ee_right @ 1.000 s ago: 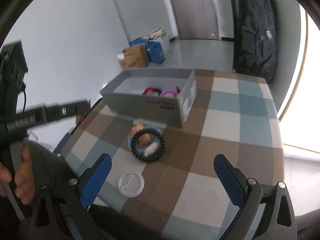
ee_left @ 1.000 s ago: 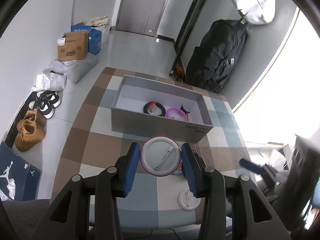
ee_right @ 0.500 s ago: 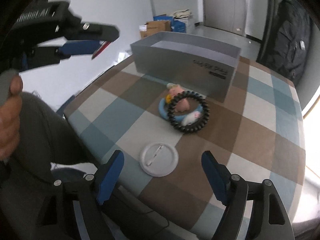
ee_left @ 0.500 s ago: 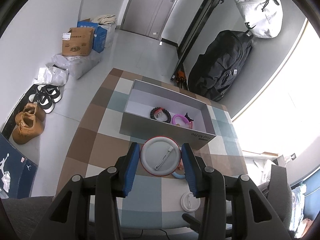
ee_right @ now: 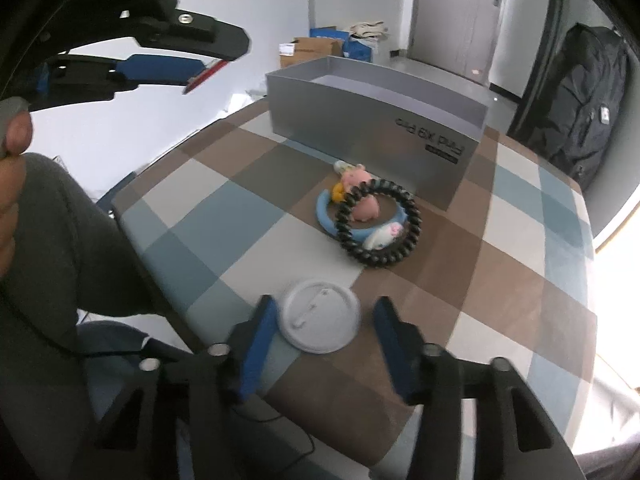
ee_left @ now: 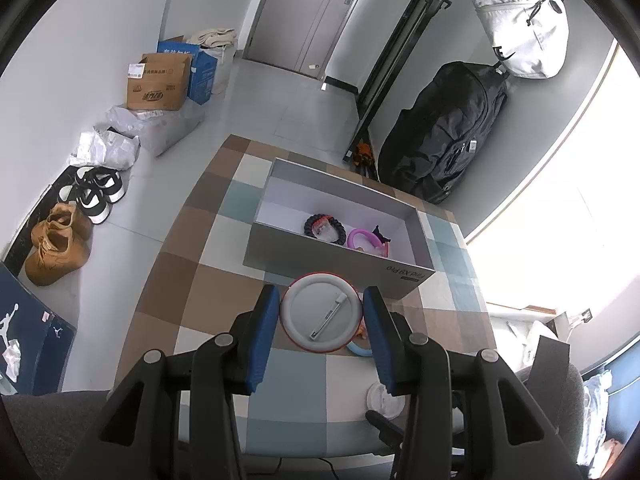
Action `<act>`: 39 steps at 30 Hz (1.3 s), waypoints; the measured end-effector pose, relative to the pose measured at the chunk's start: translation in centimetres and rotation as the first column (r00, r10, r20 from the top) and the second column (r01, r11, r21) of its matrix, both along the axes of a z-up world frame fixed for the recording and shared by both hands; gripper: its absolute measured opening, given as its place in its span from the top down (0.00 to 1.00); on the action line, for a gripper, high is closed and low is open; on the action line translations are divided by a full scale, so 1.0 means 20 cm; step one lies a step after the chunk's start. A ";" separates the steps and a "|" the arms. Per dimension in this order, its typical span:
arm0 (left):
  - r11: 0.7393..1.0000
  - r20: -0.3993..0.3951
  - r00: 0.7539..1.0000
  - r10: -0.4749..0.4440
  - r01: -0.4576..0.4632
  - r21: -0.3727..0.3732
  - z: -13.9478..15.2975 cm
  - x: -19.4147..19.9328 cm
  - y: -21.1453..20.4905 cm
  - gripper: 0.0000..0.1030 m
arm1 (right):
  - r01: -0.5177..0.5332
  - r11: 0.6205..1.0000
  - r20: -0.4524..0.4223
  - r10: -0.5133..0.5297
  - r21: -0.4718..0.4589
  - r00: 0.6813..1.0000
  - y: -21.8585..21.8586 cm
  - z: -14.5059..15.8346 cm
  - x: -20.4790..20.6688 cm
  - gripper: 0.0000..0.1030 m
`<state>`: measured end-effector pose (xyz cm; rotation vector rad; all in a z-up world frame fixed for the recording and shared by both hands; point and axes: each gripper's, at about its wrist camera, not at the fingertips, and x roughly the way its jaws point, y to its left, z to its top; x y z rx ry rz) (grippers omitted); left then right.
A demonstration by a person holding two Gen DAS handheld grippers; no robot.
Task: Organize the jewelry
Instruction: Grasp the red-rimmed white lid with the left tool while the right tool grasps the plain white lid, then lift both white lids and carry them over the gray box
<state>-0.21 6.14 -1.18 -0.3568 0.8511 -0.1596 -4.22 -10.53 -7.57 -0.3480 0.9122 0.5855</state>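
the left gripper (ee_left: pixel 321 317) pinches a red-rimmed badge (ee_left: pixel 321 317) above the table (ee_right: pixel 520 292); the right gripper (ee_right: pixel 322 324), jaws just closing, brackets a white badge (ee_right: pixel 319 316), grip unclear

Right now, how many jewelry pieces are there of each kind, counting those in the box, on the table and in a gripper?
Round badges: 2 (one held, one on the table)
Black bracelets: 2 ()
Blue bracelet: 1
Pink bracelet: 1
Total: 6

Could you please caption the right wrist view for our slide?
Right gripper jaws closing around a white badge on the checked table.
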 end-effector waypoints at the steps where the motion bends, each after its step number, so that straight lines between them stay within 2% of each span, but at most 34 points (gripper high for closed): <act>1: 1.000 0.000 1.000 0.000 0.000 0.002 0.00 0.00 0.00 0.64 | 0.000 1.000 0.003 0.000 -0.003 1.000 0.00 0.00 0.00 0.60; 9: 1.000 -0.003 1.000 0.006 -0.006 0.013 -0.01 0.00 0.00 0.64 | 0.008 1.000 0.003 -0.009 0.025 1.000 0.00 0.02 0.01 0.60; 18: 0.999 0.001 1.000 0.016 -0.016 0.037 -0.01 0.01 -0.01 0.64 | 0.070 0.986 0.006 -0.072 0.150 0.997 -0.09 0.14 0.07 0.60; 28: 0.999 0.013 0.999 0.035 -0.036 0.033 0.03 0.10 -0.01 0.64 | 0.143 0.947 0.015 -0.153 0.288 0.988 -0.20 0.33 0.24 0.60; 32: 0.999 0.031 0.999 0.021 -0.022 0.041 0.07 0.16 -0.03 0.64 | 0.130 0.942 0.039 -0.149 0.310 0.988 -0.21 0.41 0.30 0.60; 39: 0.999 0.006 1.000 -0.003 0.003 0.045 0.11 0.27 -0.06 0.64 | 0.095 0.938 0.063 -0.123 0.333 0.990 -0.19 0.51 0.46 0.60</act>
